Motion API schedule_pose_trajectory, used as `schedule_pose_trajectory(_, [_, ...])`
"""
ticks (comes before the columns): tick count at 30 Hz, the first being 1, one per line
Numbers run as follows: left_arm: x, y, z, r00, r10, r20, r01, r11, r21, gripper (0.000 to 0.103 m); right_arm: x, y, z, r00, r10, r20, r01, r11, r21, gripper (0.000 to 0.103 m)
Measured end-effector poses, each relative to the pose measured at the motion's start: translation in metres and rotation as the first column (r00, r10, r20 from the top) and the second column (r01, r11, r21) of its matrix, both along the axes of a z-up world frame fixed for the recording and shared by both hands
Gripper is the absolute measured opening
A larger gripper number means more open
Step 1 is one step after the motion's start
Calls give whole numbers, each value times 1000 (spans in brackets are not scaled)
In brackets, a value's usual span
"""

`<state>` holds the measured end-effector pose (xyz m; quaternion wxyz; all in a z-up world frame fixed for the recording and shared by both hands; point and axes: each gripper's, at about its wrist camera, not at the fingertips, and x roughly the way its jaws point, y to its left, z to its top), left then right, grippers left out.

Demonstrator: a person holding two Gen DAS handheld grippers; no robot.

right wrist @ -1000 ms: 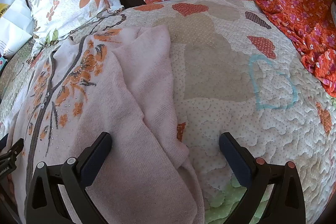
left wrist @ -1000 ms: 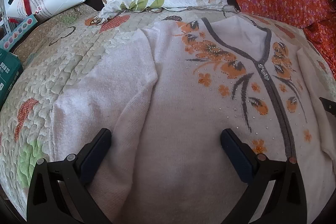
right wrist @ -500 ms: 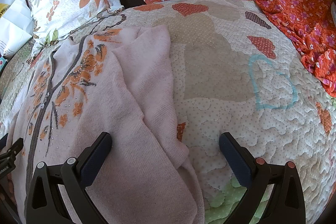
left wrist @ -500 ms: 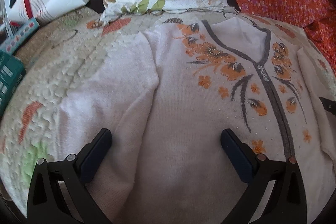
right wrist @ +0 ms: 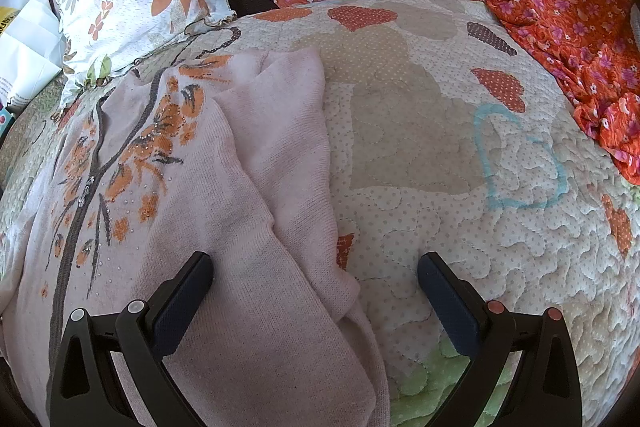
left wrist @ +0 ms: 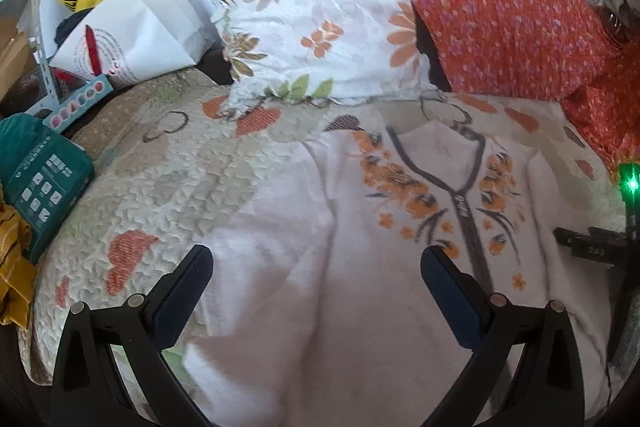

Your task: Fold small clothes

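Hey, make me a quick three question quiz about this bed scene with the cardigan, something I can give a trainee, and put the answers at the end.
1. True or false: the left gripper is shut on the cardigan.
2. Which lies against the head end of the quilt, just beyond the cardigan's collar? A) a white floral pillow B) a wooden tray C) a laundry basket
3. Fill in: in the right wrist view, the cardigan's sleeve lies between the embroidered front and the bare ____.

Key
1. False. Both the left gripper and the right gripper are open and hold nothing.
2. A, the white floral pillow.
3. Quilt.
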<state>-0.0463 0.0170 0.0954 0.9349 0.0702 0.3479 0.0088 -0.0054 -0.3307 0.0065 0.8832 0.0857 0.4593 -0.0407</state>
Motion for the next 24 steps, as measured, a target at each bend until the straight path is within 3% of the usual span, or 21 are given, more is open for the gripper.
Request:
schedule_pose_trajectory(7, [18, 32, 4, 997, 38, -71, -43, 996, -73, 103, 0, 0, 0, 1000, 0, 0, 0, 1000, 0, 103])
schedule_pose_trajectory(10, [32, 55, 21, 996, 81, -46, -84, 993, -82, 103, 0, 0, 0, 1000, 0, 0, 0, 1000, 0, 103])
schedule_pose_trajectory(12, [38, 83, 32, 992, 128, -14, -129, 984, -126, 103, 0, 0, 0, 1000, 0, 0, 0, 1000, 0, 103])
schedule_pose_trajectory(14, [46, 118, 38, 982, 190, 9, -186, 966, -177, 103, 0, 0, 0, 1000, 0, 0, 0, 1000, 0, 103])
schedule_pose_trajectory(18, [53, 172, 42, 952, 306, 27, -297, 938, -182, 103, 0, 0, 0, 1000, 0, 0, 0, 1000, 0, 103])
schedule_pose_trajectory(20, [55, 194, 43, 934, 358, -9, -354, 918, -176, 103, 0, 0, 0, 1000, 0, 0, 0, 1000, 0, 103])
schedule_pose_trajectory(24, [54, 236, 45, 904, 419, -79, -424, 862, -278, 103, 0, 0, 0, 1000, 0, 0, 0, 1000, 0, 103])
